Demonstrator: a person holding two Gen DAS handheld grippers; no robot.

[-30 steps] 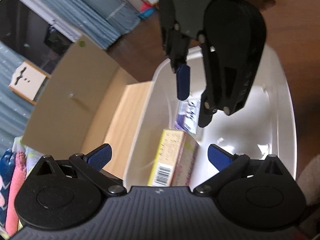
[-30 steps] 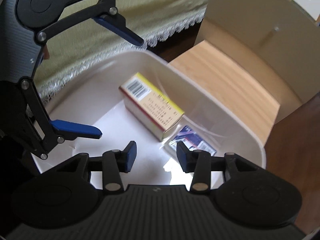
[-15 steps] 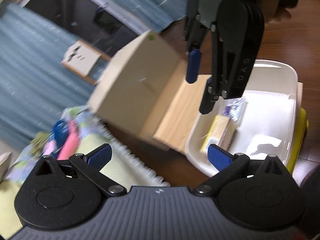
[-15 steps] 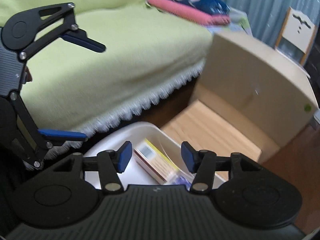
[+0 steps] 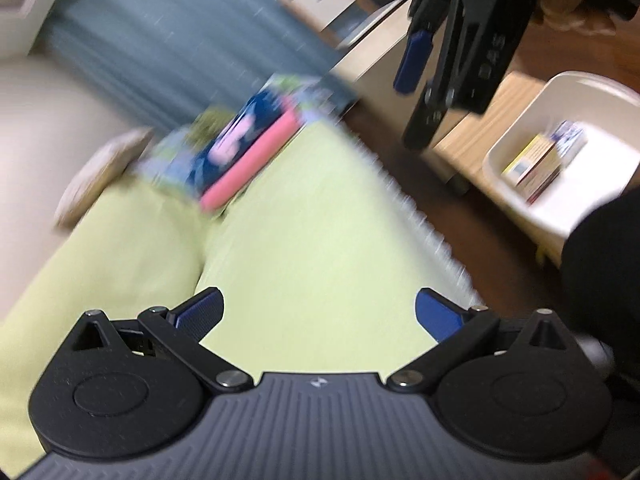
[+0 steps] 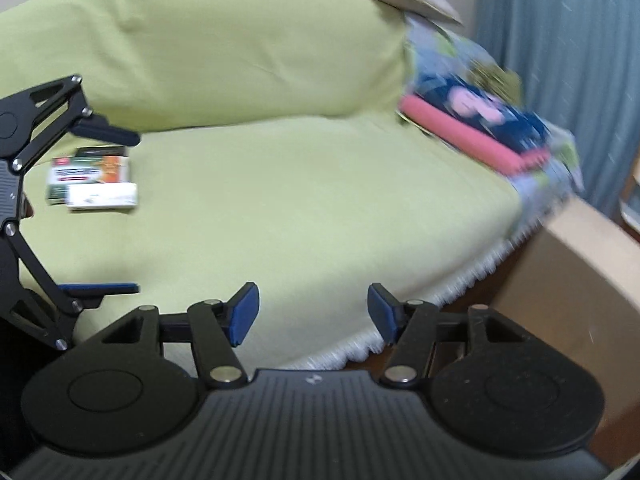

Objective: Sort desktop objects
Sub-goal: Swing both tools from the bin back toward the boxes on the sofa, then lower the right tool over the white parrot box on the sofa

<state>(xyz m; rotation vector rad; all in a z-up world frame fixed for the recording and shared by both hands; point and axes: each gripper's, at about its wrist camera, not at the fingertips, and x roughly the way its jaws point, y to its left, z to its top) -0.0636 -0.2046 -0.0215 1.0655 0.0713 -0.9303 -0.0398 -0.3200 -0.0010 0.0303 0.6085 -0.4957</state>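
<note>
Left wrist view first: the yellow box (image 5: 534, 166) and a small blue-and-white packet (image 5: 568, 136) already lie in my white tub (image 5: 516, 196), far right, down on the floor beside the wooden board (image 5: 476, 128). That part looks done. Over in the right wrist view, two more boxes (image 6: 90, 178) wait on the green sofa cover (image 6: 304, 200), far left, touching each other, so I judge those are left to sort. My right gripper (image 6: 313, 314) has just been spreading its jaws, nothing between them. My left gripper (image 5: 318, 312) gapes wide, empty too. Folded blankets (image 6: 484, 120) sit far right, untouched
</note>
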